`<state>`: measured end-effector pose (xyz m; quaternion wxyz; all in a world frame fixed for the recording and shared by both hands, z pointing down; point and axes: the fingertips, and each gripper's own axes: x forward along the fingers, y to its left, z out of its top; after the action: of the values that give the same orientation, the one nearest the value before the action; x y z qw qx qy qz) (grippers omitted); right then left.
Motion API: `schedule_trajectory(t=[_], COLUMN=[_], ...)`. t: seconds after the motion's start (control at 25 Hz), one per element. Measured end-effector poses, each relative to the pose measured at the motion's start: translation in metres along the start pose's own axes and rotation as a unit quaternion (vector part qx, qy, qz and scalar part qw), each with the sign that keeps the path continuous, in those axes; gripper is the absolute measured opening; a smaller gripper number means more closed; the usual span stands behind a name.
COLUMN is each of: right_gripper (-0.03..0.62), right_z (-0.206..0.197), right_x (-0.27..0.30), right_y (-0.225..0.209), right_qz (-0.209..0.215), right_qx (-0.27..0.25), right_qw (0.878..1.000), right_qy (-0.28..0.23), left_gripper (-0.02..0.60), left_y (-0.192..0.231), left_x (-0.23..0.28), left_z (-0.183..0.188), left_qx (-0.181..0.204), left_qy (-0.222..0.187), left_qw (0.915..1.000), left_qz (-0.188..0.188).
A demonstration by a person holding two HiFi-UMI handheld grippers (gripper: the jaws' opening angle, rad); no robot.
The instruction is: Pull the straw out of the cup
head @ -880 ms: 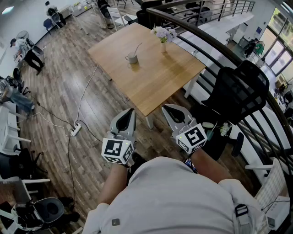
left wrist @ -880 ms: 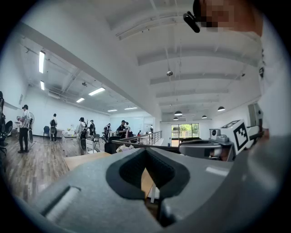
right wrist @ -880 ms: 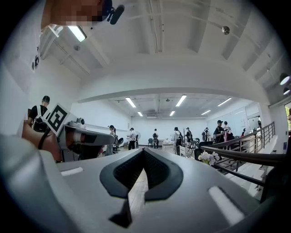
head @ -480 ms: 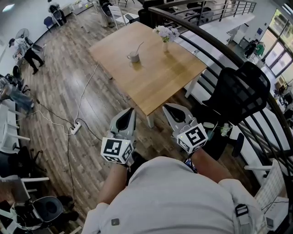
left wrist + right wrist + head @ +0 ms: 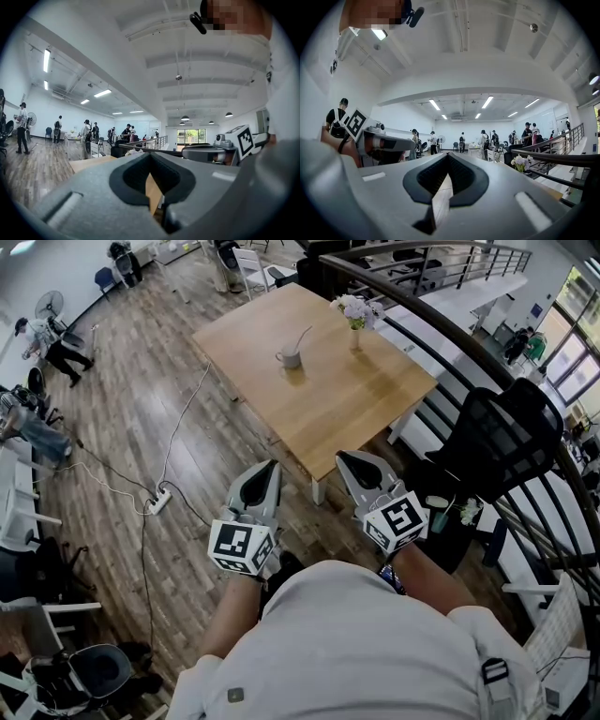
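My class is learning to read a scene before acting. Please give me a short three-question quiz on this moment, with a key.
1. True or false: the straw stands in the cup.
2. What else stands on the table? A) flowers B) a laptop C) a bottle
3. Fill in: the jaws of the left gripper and the right gripper are ____.
Key: 1 true; 2 A; 3 shut, with nothing held.
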<state>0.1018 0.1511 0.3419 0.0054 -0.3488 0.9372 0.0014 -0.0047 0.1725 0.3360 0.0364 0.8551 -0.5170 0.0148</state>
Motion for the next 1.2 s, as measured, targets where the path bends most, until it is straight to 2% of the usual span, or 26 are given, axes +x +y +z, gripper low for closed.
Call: schedule_trajectory(t=[0.36, 0.64, 0.92, 1.2], right_gripper=[0.009, 0.009, 0.009, 0.009], right_z=[0.003, -0.005, -0.018, -0.023], right_x=[0.078, 0.114, 0.135, 0.163], right_y=[0.032, 0.051, 0.04, 0.008], right_qz=[-0.021, -0.042, -0.055, -0.05], right_qx=[0.002, 0.005, 0.014, 0.023], right_qw=[1.0, 0.999, 0.998, 0.998], right_qy=[-0.001, 0.006, 0.026, 0.024], left_gripper=[0.005, 0.005, 0.005, 0.005], left_y=[0.079, 0.122, 0.147, 0.166], left_x=[-0.014, -0.023, -0.009, 0.021], left_z=[0.005, -0.001, -0.009, -0.011], left_qx=[0.01, 0.005, -0.009, -0.007], left_qy=[0.003, 0.005, 0.012, 0.019], left_qw=[0.9998, 0.9993, 0.9988, 0.9989], left_qz=[-0.019, -0.036, -0.046, -0.041])
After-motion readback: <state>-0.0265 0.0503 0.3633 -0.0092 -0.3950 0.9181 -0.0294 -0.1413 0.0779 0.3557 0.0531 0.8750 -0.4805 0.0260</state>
